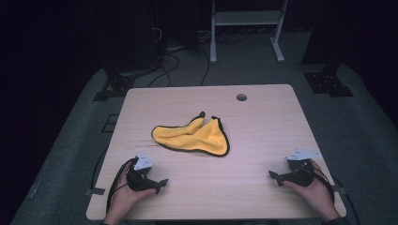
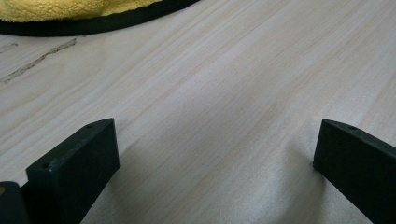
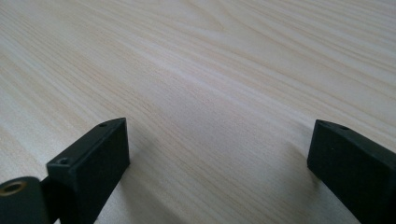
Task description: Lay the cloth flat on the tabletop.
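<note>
Cloth (image 1: 195,137), yellow with a black hem, lies crumpled near the middle of the table (image 1: 263,117), a little toward the left, with 2 points of fabric sticking up toward the far edge and a small black loop at the tip of 1 of them. In the left gripper view a strip of the same cloth (image 2: 70,9) and its dark hem cross the top left corner, well ahead of the jaws, and a faint scuff mark runs over the wood just below it. Nothing touches the cloth. Nearest to it, the left gripper (image 1: 162,183) rests low at the near left part of the table, held in the person's left hand (image 1: 126,194), its tip pointing toward the right side; its 2 black jaws stand wide apart with bare wood between them. The right gripper (image 1: 273,176) sits at the near right part, in the right hand (image 1: 312,187), pointing toward the left, so the 2 tools face each other across the open tabletop; its jaws are also spread wide over bare wood, gripping nothing. Each tool carries a grey 3-cornered plate on top and trails a dark cable. Farther out, a round hole (image 1: 241,97) pierces the tabletop near its far edge, and beyond the table a white frame (image 1: 246,28) stands on the grey floor among loose cables.
</note>
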A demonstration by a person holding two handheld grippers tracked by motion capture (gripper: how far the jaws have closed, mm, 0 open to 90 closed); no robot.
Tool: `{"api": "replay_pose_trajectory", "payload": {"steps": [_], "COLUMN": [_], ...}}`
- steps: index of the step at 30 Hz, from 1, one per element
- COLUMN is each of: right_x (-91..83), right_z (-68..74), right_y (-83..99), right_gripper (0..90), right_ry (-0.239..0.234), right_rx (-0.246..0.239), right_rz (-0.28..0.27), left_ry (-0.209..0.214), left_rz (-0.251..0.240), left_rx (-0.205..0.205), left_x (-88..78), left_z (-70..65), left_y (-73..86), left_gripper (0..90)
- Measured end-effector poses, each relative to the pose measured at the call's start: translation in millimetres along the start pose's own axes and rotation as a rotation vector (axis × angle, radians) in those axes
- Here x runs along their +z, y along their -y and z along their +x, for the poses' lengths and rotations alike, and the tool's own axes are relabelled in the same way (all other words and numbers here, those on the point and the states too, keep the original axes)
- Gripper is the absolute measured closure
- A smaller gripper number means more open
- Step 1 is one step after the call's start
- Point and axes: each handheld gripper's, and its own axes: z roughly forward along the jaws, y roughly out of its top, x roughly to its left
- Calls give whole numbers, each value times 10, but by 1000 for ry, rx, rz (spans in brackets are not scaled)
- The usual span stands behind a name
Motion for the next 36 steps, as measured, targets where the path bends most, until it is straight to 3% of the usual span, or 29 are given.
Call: {"api": "replay_pose_trajectory", "payload": {"steps": [3,7,8,10,16,26,36], "right_x": [0,-2,-2,-3,-3,-3,-3], "right_z": [0,-1,-1,0,-1,-2,-2], "right_y": [0,2,2,2,2,2,2], "right_gripper": [44,44,44,44,44,44,44], "right_ry": [0,0,0,0,1,1,1], "right_rx": [0,-1,-1,0,0,-2,-1], "right_rz": [0,1,0,1,1,1,2], "left_ry": [-6,-4,2,4,16,17,16], "left_rz": [-10,-14,-19,-24,-62,-117,-128], "left_rx": [-9,-1,-10,-14,-27,11,40], "left_x": [-9,-49,-62,-68,-59,8,195], "left_z": [2,22,31,37,73,69,135], "left_y": [5,3,-9,-25,-156,-536,-876], "left_gripper": [13,116,188,213,235,236,176]}}
